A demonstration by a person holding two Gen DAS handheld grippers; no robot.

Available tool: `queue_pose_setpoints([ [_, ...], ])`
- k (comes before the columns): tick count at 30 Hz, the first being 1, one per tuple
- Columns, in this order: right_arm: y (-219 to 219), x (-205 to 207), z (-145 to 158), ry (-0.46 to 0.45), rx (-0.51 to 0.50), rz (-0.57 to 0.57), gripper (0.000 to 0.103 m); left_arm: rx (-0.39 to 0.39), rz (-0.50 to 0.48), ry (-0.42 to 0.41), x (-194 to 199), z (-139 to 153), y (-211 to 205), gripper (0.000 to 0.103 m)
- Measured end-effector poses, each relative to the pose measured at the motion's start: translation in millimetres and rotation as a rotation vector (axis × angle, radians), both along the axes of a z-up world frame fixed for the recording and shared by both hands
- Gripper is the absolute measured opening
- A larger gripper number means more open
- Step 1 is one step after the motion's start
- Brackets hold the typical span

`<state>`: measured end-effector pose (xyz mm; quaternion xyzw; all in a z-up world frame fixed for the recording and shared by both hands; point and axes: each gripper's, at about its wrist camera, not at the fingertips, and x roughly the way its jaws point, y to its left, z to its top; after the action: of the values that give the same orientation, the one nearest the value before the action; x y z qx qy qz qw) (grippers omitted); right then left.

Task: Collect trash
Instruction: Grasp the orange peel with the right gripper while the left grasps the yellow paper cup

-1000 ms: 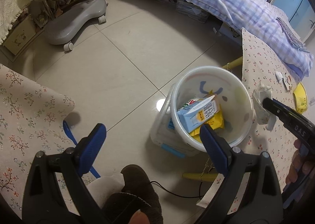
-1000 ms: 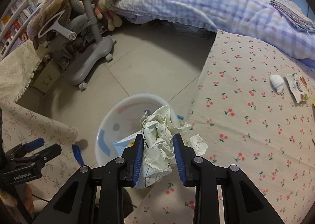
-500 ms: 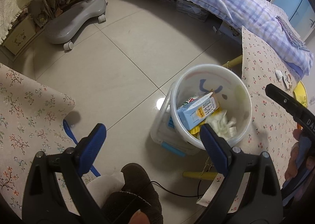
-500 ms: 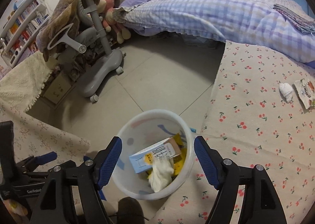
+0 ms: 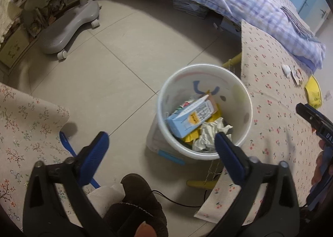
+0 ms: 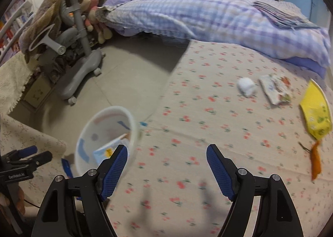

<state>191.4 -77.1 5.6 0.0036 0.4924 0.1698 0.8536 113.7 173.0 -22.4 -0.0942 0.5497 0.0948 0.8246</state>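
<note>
The biggest thing in frame is the bed [image 6: 208,14] with its checked purple quilt, seen at the top of both views. Just below it the table with the cherry-print cloth [image 6: 208,133] is spread out, and beside that the white trash bin [image 5: 205,110] is parked on the tiled floor [image 5: 116,74], tucked right against the table edge. A grey chair base [image 5: 68,29] is seen off at the far left.

The left gripper [image 5: 160,147] is held over the floor with its jaws spread wide, nothing between them; one blue pad overlaps the bin rim in the picture. The right gripper [image 6: 166,164] is also spread wide and empty, hovering above the cloth.

Inside the bin, a blue carton [image 5: 191,118] is lying on its side on yellow wrappers, with a crumpled paper ball [image 5: 210,135] dumped next to it. That paper ball is only shown in the left wrist view; in the right one the bin is blurred and just a corner of the carton can be made out.

What's left on the table is shown properly only by the right wrist view: a yellow packet [image 6: 316,112], a printed wrapper [image 6: 274,89], a small white wad [image 6: 246,87] and an orange scrap [image 6: 315,160] near the right edge.
</note>
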Motion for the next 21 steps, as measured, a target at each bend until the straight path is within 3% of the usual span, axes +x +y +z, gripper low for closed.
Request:
queue_pose_setpoints([
  [15,-181,20,-19,0.083,-0.122,-0.330,0.081,0.019,-0.131,0.032,27,-4,-76,0.102],
  [21,-245,24,-45,0.164,-0.057,-0.468,0.081,0.021,-0.170,0.041,35,-6,-105,0.102],
])
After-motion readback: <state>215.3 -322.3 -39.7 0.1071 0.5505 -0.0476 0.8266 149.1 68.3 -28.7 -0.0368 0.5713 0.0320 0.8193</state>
